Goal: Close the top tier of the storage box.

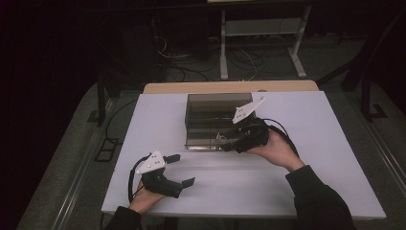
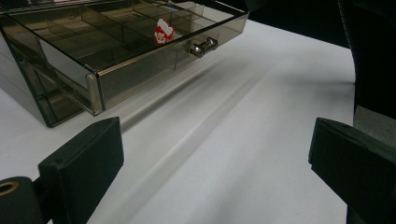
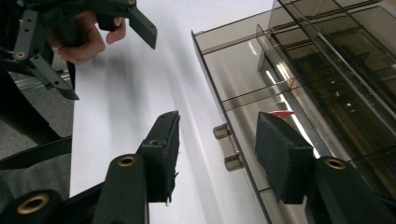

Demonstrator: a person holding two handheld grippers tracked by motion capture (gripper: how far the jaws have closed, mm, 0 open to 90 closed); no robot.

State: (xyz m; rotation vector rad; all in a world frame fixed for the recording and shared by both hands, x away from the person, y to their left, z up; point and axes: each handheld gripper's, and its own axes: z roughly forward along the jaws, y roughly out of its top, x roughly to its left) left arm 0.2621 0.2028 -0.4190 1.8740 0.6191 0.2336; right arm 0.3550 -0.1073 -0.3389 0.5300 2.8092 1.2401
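The right gripper [image 3: 217,154] had its released fingers straddling the metal handle [image 3: 227,147] of the smoked clear-plastic drawer [image 2: 140,70], pulled out over the white bench [image 1: 287,191]; the left gripper [image 1: 179,170], fingers spread, idled well apart.

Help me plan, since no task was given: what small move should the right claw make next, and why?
Probably close the right claw on the drawer handle. Its jaws stand open on either side of the handle, and the smoky drawer is partly out, with a small red-and-white figure inside.
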